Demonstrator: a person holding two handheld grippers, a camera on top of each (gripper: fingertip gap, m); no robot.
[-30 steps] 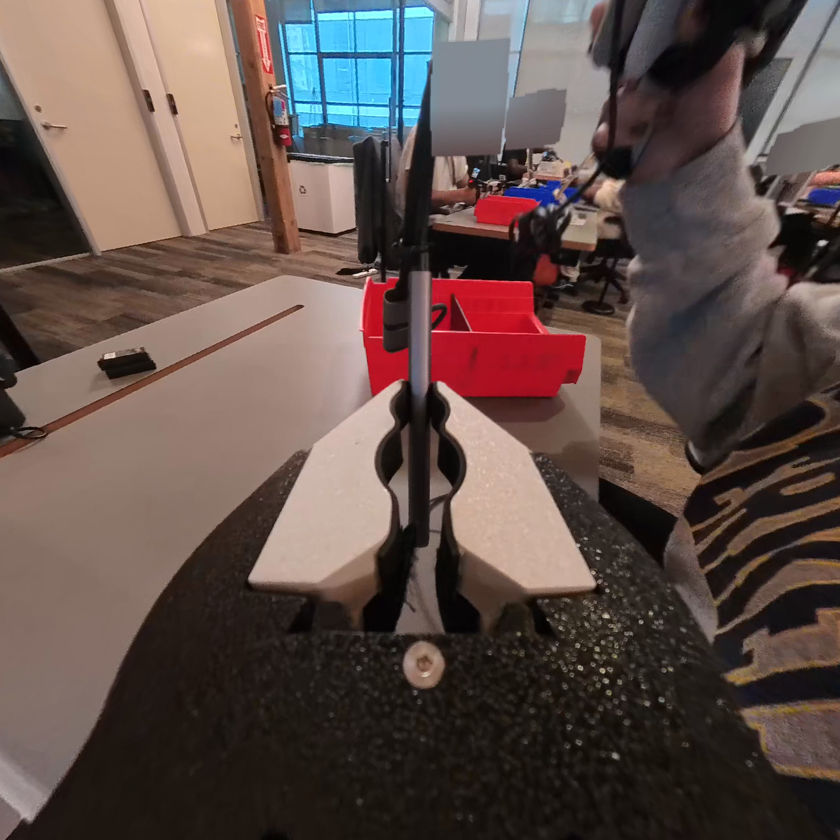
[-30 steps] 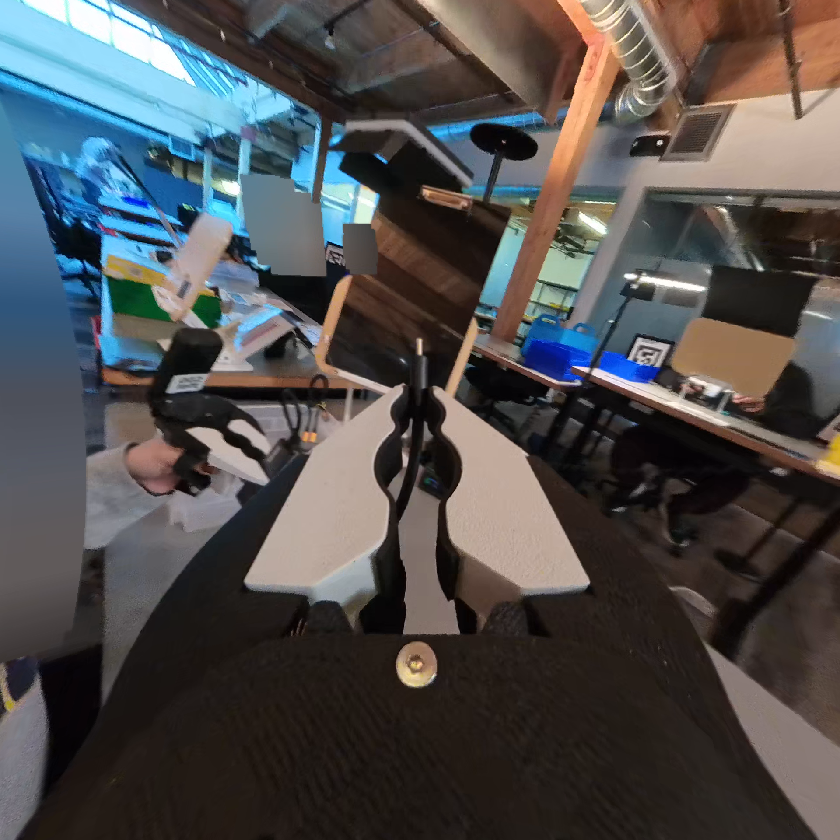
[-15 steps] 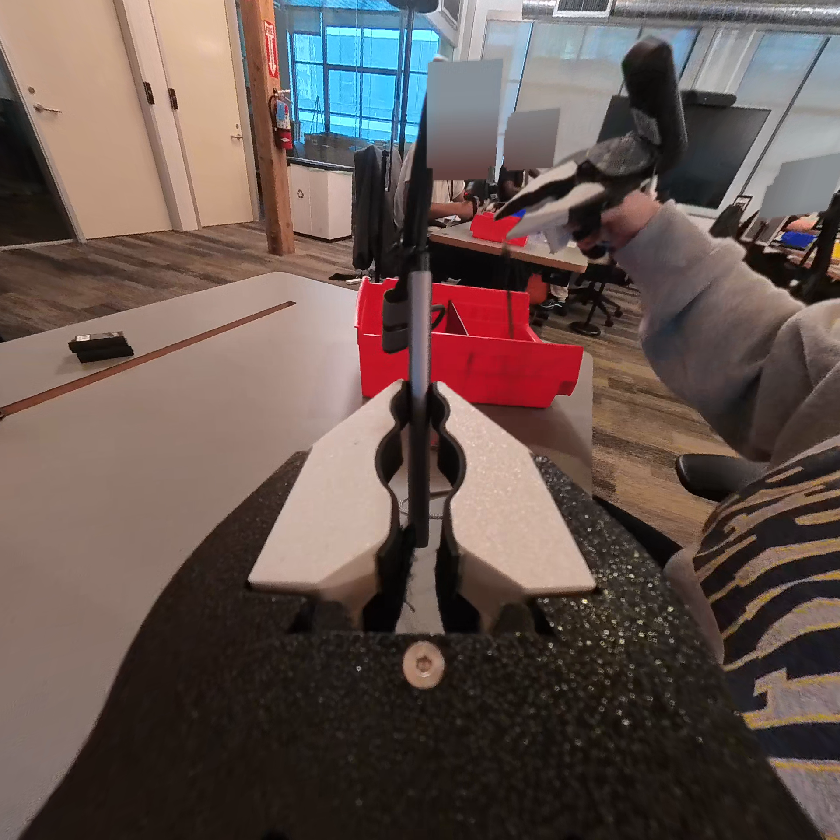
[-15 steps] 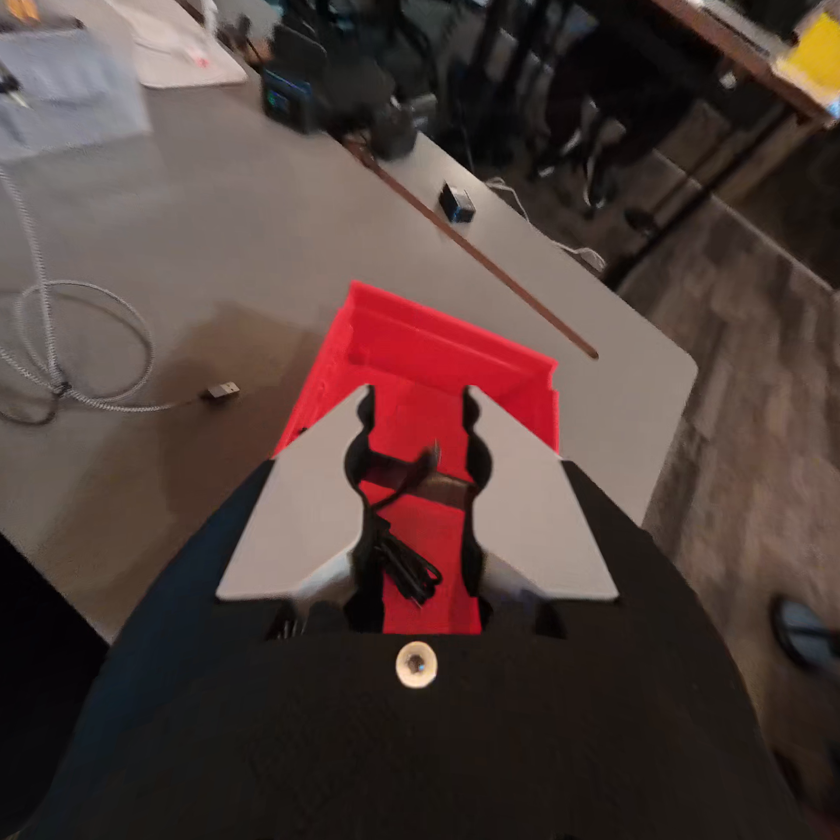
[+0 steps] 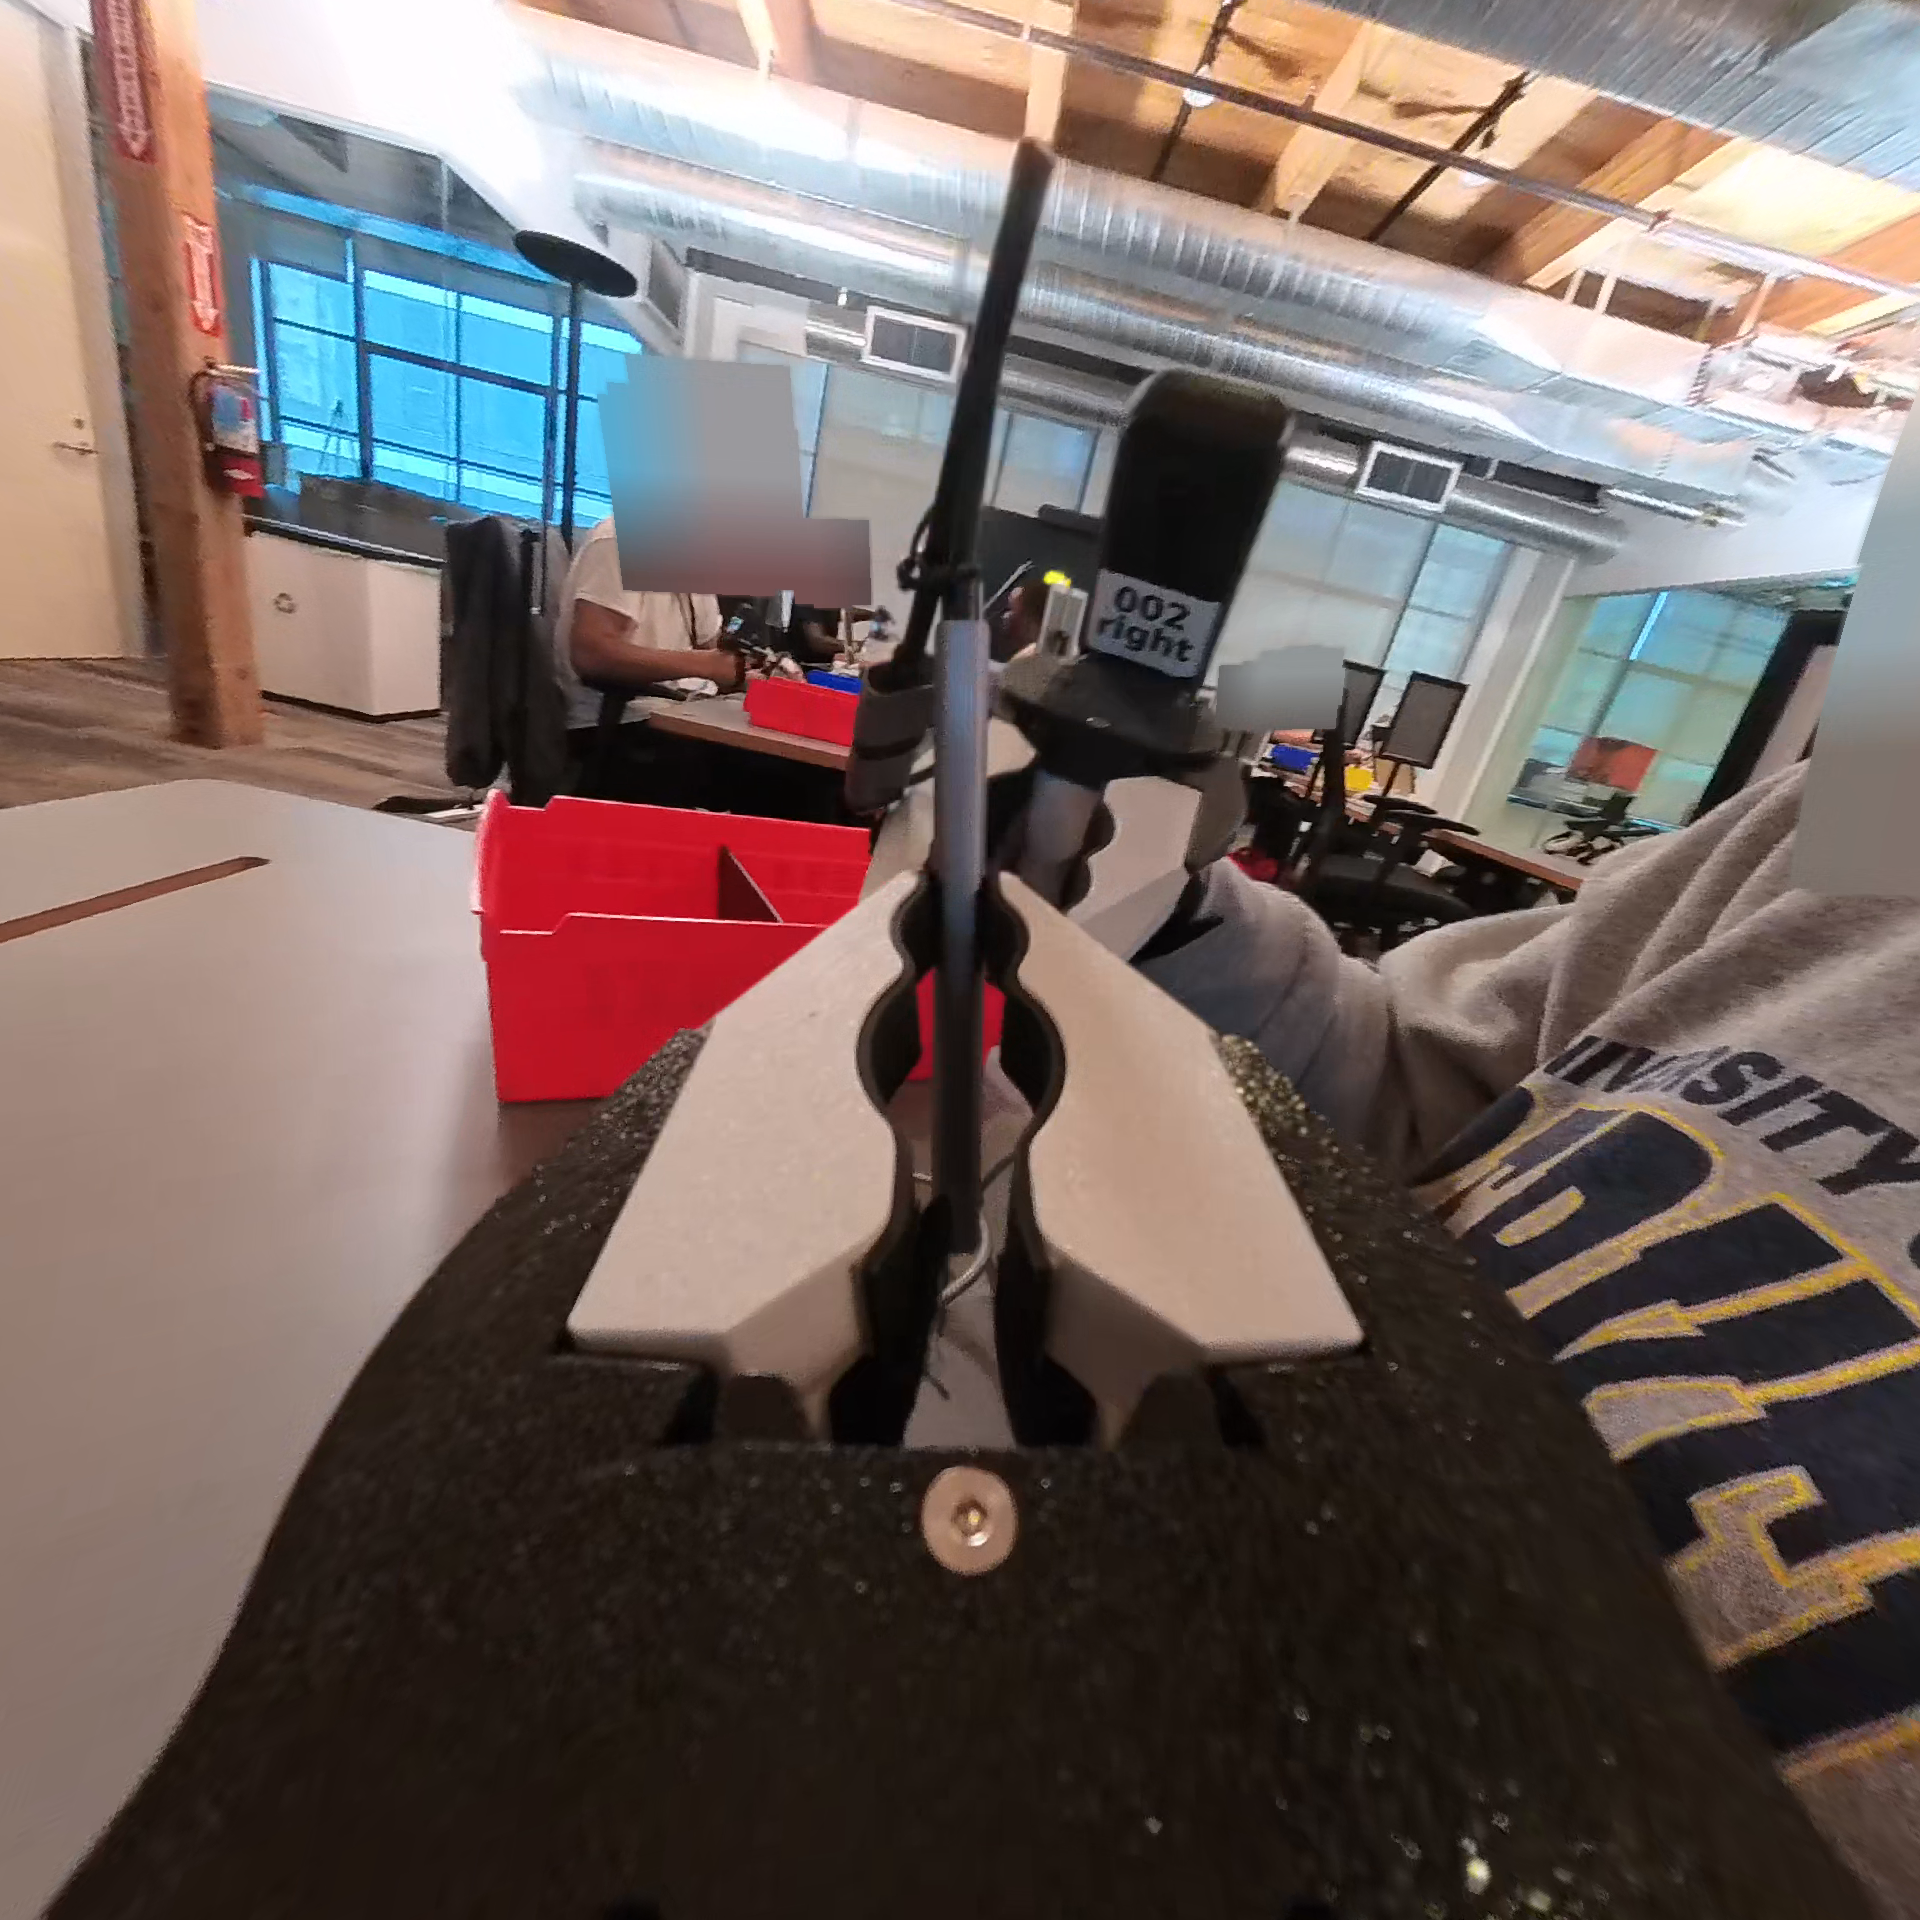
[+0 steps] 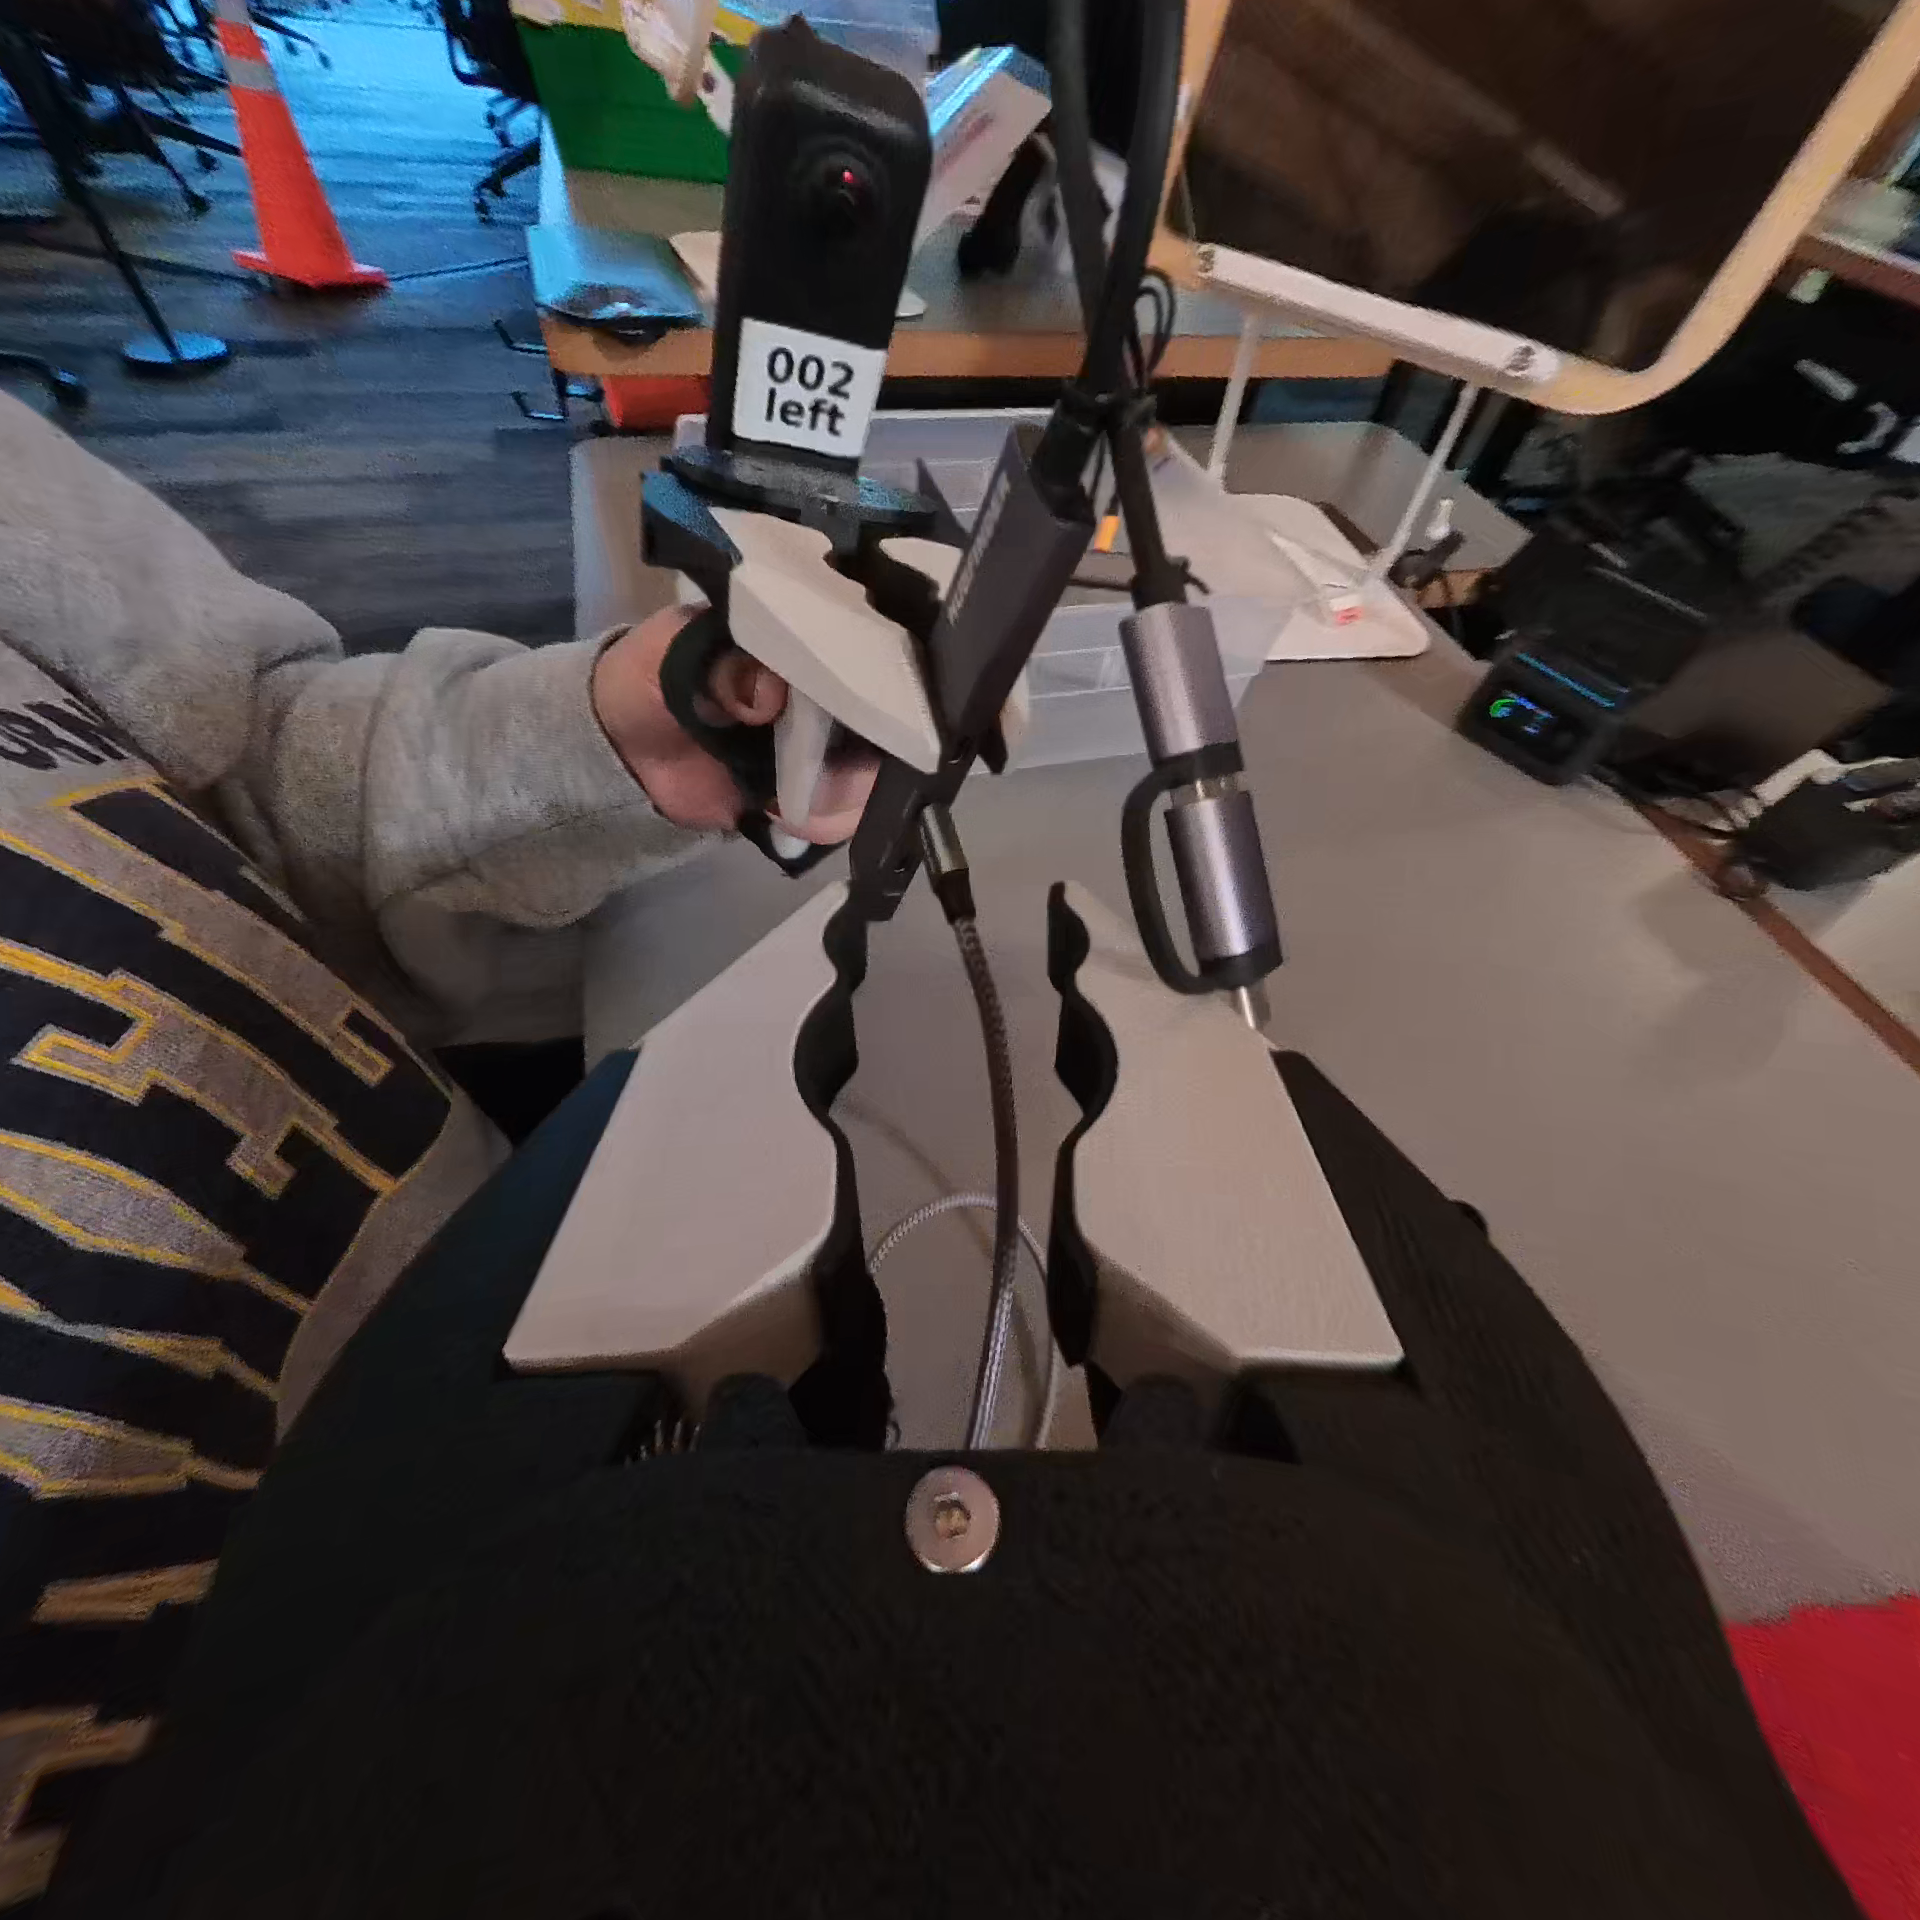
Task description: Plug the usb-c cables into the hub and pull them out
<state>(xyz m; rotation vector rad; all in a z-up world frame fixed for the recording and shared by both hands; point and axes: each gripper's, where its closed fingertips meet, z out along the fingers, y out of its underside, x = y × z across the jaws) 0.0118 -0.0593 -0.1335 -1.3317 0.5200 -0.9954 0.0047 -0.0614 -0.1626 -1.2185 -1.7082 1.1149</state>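
My left gripper is shut on the grey USB hub, which stands edge-on up between its fingers. The right wrist view shows the same: the left gripper clamps the hub above the table. A braided cable's plug sits in the hub's lower end. Its cord runs down between my right gripper's fingers. My right gripper is open just below the hub, with a gap on both sides of the cord. A grey adapter plug dangles from the hub's own black cable. The right gripper shows behind the hub.
A red bin stands on the grey table; its corner shows in the right wrist view. A clear plastic box and a black device with a lit screen sit farther back. A person's grey sleeve is at left. My left and right fingertips are right by each other.
My right gripper was shut on a black USB-C cable, opened over the red bin and let it go. It has swung to the hub in my left gripper, which stayed shut.
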